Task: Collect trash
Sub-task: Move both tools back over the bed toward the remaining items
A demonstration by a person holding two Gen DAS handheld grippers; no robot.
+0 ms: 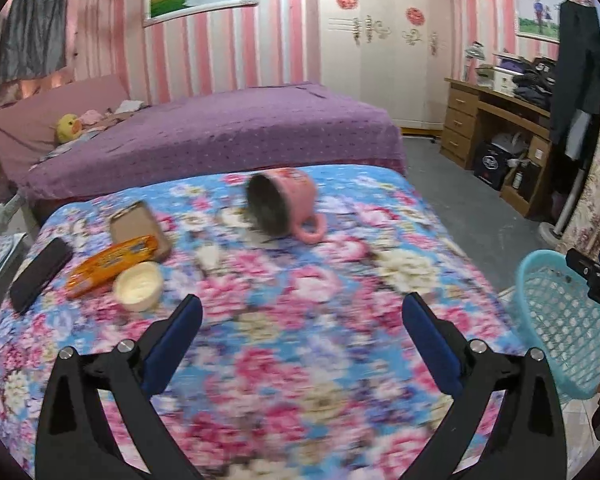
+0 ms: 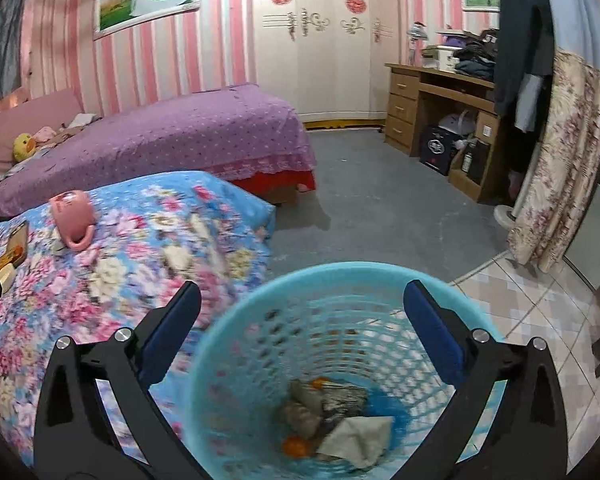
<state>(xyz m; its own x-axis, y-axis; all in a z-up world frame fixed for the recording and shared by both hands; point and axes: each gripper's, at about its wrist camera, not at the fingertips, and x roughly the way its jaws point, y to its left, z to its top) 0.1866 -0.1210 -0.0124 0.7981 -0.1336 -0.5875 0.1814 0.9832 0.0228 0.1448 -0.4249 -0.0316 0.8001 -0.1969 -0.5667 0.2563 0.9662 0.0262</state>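
Note:
A light blue mesh wastebasket (image 2: 340, 320) stands on the floor beside the flowered bed; crumpled paper, wrappers and orange bits (image 2: 336, 420) lie at its bottom. My right gripper (image 2: 300, 308) hangs open above the basket's mouth with nothing between its fingers. My left gripper (image 1: 302, 316) is open and empty over the flowered bedspread (image 1: 300, 340). On that spread lie an orange snack wrapper (image 1: 112, 266), a cream round lid (image 1: 138, 286), a tipped pink mug (image 1: 284, 206), a brown phone-shaped case (image 1: 140, 228) and a black remote (image 1: 40, 274). The basket (image 1: 560, 328) shows at the right of the left wrist view.
A purple bed (image 1: 220, 128) with a yellow duck toy (image 1: 68, 128) stands behind. A wooden desk (image 2: 432, 108) with clutter, a white wardrobe (image 2: 320, 40) and a flowered hanging cloth (image 2: 560, 152) line the far and right sides. Grey floor (image 2: 380, 208) lies between.

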